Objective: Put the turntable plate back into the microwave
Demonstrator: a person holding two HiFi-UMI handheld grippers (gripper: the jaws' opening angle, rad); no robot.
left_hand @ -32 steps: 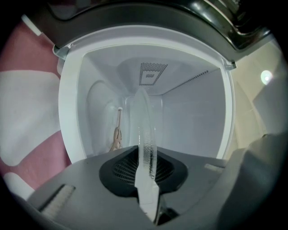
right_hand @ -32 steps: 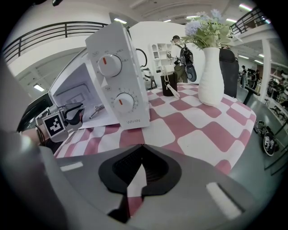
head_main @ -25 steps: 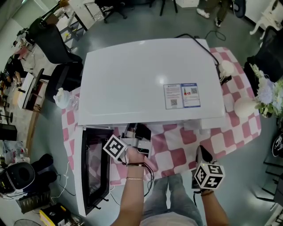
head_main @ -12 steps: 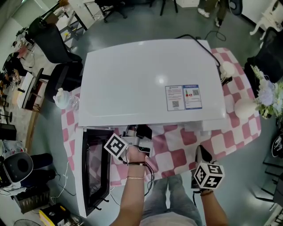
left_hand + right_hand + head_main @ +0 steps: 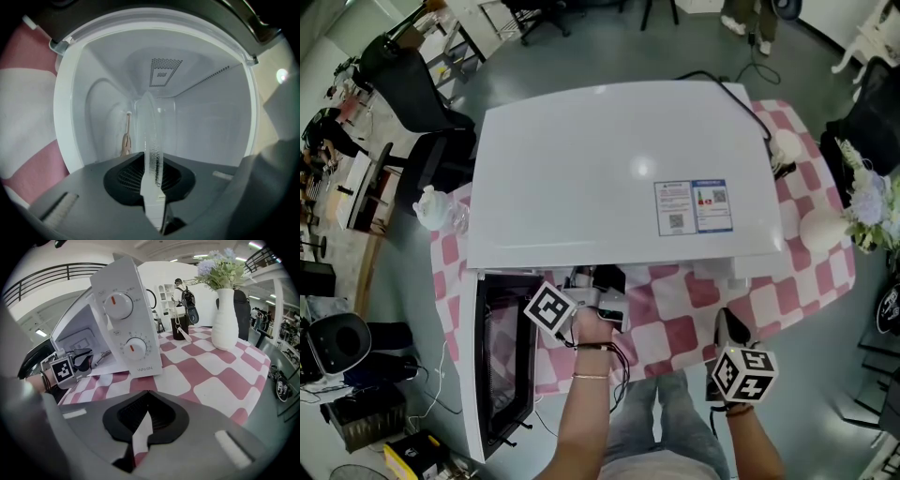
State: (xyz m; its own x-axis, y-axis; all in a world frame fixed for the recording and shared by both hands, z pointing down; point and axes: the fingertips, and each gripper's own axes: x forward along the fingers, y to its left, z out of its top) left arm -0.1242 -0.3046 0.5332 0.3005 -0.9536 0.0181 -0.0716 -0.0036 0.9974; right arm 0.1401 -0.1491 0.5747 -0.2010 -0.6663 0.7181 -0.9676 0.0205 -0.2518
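The clear glass turntable plate (image 5: pixel 153 136) shows edge-on in the left gripper view, clamped between the jaws of my left gripper (image 5: pixel 153 194). It reaches into the white cavity (image 5: pixel 201 126) of the microwave (image 5: pixel 619 169), near a small tan spindle (image 5: pixel 125 143). From the head view, the left gripper (image 5: pixel 592 286) points under the microwave's front edge, and the plate is hidden there. The microwave door (image 5: pixel 502 361) hangs open at the left. My right gripper (image 5: pixel 143 434) is shut and empty over the checked cloth (image 5: pixel 675 328), to the right of the opening (image 5: pixel 729 330).
A white vase with flowers (image 5: pixel 225 317) and a dark cup (image 5: pixel 179 326) stand on the table right of the microwave's knob panel (image 5: pixel 129 329). A black cable (image 5: pixel 741 103) runs behind. A white teapot-like thing (image 5: pixel 431 208) sits at the table's left. Chairs (image 5: pixel 417 89) stand on the floor beyond.
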